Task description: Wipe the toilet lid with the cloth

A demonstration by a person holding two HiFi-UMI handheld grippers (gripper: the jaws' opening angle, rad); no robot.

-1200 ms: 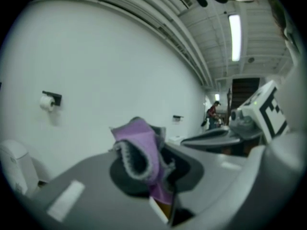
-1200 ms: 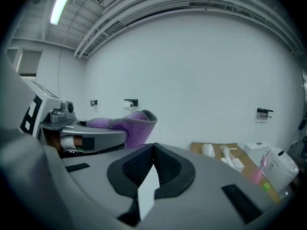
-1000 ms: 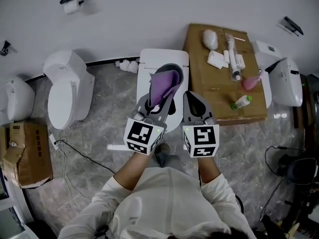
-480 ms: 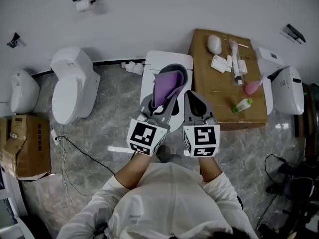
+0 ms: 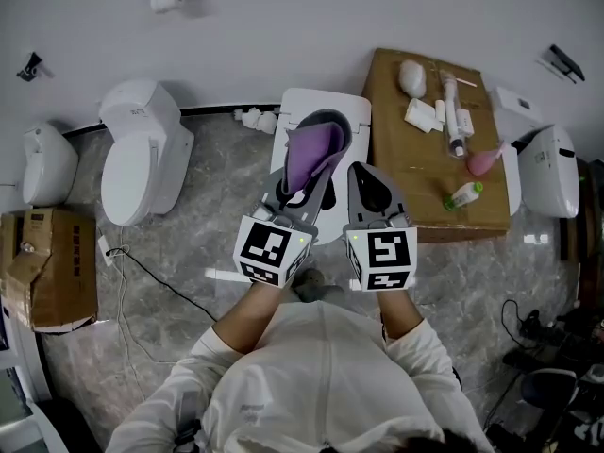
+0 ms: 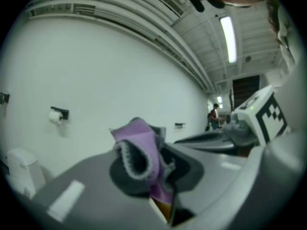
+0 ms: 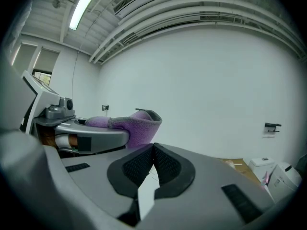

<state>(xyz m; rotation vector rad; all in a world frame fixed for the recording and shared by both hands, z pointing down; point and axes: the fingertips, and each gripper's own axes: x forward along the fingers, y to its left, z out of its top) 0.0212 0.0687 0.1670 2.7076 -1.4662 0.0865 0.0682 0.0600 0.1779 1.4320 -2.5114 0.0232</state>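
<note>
Cloth (image 6: 141,143), purple, is pinched in the left gripper (image 5: 304,179) over the white toilet lid (image 5: 338,210); the right gripper (image 5: 366,179) alongside is closed and empty.

Grey left hand-held gripper (image 5: 304,179) and right hand-held gripper (image 5: 366,174) bear black-and-white marker cubes (image 5: 272,251); white sleeves (image 5: 215,355).

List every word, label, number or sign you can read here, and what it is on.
No text here is readable.
Left cube: a black-and-white square code, no letters.
Right cube: a square code too, no letters.
Left toilet: small dark mark on the tank, too small to read.
Box: label near its top edge, too small to read.
</note>
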